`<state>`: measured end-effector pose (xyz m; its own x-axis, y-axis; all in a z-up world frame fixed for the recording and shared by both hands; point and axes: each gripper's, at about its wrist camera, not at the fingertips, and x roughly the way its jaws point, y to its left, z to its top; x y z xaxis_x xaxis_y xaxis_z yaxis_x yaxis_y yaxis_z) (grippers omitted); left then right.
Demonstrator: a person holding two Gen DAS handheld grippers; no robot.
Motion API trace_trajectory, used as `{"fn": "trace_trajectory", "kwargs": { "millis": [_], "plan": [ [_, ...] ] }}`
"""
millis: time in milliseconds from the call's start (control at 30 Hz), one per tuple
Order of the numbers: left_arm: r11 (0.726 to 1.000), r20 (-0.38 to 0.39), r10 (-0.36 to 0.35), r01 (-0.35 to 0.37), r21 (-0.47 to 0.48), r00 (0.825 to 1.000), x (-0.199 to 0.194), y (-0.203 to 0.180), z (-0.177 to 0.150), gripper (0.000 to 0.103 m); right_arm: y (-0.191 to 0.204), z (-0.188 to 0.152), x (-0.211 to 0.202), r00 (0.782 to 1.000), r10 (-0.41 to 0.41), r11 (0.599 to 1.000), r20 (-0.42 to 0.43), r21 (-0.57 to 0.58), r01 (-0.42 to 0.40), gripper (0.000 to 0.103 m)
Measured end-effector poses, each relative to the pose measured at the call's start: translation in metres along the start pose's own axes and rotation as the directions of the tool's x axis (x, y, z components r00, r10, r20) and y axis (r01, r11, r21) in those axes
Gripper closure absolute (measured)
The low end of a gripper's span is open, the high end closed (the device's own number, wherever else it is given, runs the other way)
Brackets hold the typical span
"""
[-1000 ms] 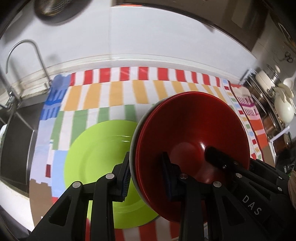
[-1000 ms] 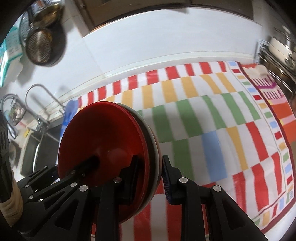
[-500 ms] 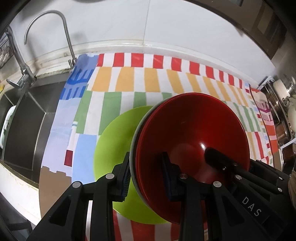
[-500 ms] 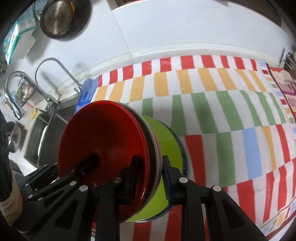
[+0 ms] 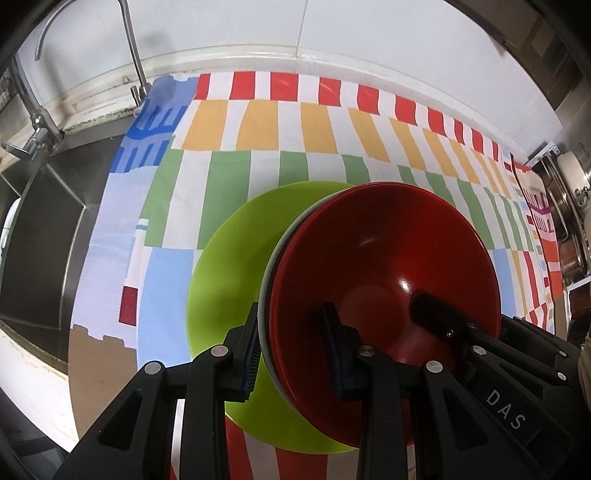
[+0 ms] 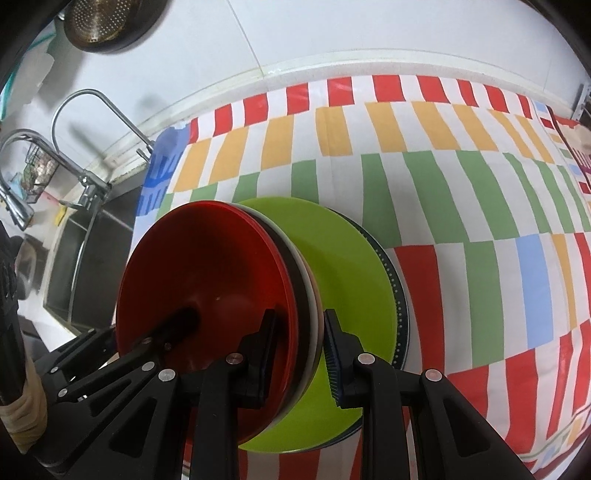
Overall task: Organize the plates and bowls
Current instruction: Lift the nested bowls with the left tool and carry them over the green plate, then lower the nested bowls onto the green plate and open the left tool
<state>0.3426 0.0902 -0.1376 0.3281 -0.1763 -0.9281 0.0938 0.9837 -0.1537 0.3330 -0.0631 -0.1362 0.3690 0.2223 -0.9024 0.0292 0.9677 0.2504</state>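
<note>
A nested stack of red bowls, with a white one outermost, hangs over a lime green plate that lies on the striped cloth. My left gripper is shut on the stack's left rim, one pad inside and one outside. My right gripper is shut on the opposite rim in the same way. Each view shows the other gripper's black finger reaching into the top bowl. Under the green plate a dark-rimmed plate peeks out. How many bowls are in the stack is hidden.
The striped cloth covers the counter. A steel sink with taps lies to the left. Pots and a rack stand at the far right. A colander hangs on the white wall.
Both grippers have carried the bowl stack leftward and down, so it now hangs over the green plate. The grips on the rim have not changed.
</note>
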Motion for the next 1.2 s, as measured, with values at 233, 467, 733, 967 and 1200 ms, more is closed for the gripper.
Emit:
{"fn": "trace_trajectory", "kwargs": {
  "millis": [233, 467, 733, 967, 1200],
  "plan": [
    [1.000, -0.016, -0.006, 0.006, 0.002, 1.000, 0.007, 0.000, 0.002, 0.073, -0.001, 0.002, 0.008, 1.000, -0.012, 1.000, -0.021, 0.012, 0.012, 0.077],
    [1.000, -0.012, -0.019, 0.019, 0.021, 1.000, 0.007, 0.000, 0.003, 0.073, 0.001, 0.002, 0.011, 0.999, -0.016, 1.000, -0.029, 0.016, 0.016, 0.077],
    [0.999, 0.076, 0.011, -0.014, 0.051, 0.997, -0.014, 0.004, -0.002, 0.058, -0.002, -0.001, 0.003, 1.000, -0.004, 1.000, 0.025, 0.003, 0.004, 0.076],
    [0.994, 0.273, 0.049, -0.074, 0.081, 0.961, -0.060, 0.000, -0.021, 0.033, 0.008, -0.010, -0.043, 0.977, -0.067, 0.997, 0.201, -0.027, 0.074, 0.053],
    [0.981, 0.481, 0.088, -0.160, 0.112, 0.873, -0.109, -0.014, -0.061, 0.013, 0.013, -0.046, -0.098, 0.907, -0.140, 0.981, 0.397, -0.066, 0.180, 0.031]
  ]
}}
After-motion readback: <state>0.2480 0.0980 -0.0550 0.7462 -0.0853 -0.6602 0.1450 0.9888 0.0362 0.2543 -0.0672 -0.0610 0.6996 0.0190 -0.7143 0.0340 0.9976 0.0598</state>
